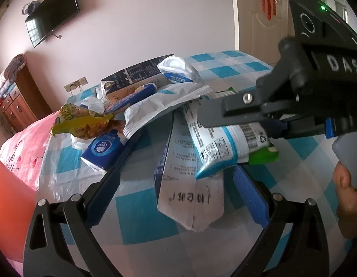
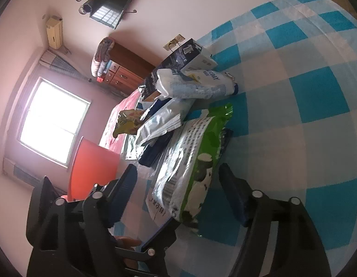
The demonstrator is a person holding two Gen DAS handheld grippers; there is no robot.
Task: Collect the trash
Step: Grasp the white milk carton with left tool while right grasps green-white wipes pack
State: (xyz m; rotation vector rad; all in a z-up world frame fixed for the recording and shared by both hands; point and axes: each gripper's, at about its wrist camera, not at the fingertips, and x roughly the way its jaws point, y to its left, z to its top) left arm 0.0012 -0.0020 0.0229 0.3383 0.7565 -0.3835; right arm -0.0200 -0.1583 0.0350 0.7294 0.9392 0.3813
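Two grippers are in view: the left gripper (image 1: pixel 178 180) and the right gripper (image 2: pixel 176 191), each with two fingers. On the one blue-and-white checked tablecloth (image 1: pixel 141 217) lies a heap of trash. Cartons number three: one dark blue box (image 1: pixel 134 78), one small blue milk carton (image 1: pixel 104 149), one flattened white carton (image 1: pixel 190 196). Wrappers and bags come to perhaps five, since the heap overlaps: one green-and-white bag (image 2: pixel 196 161), one silvery bag (image 1: pixel 164 106), one white-and-blue pouch (image 2: pixel 196 85), one yellow-green wrapper (image 1: pixel 81 120), one blue packet (image 1: pixel 132 98). Beyond these: one orange bin (image 2: pixel 93 164), one wall television (image 1: pixel 51 13), one wooden cabinet (image 1: pixel 19 97), one window (image 2: pixel 53 120).
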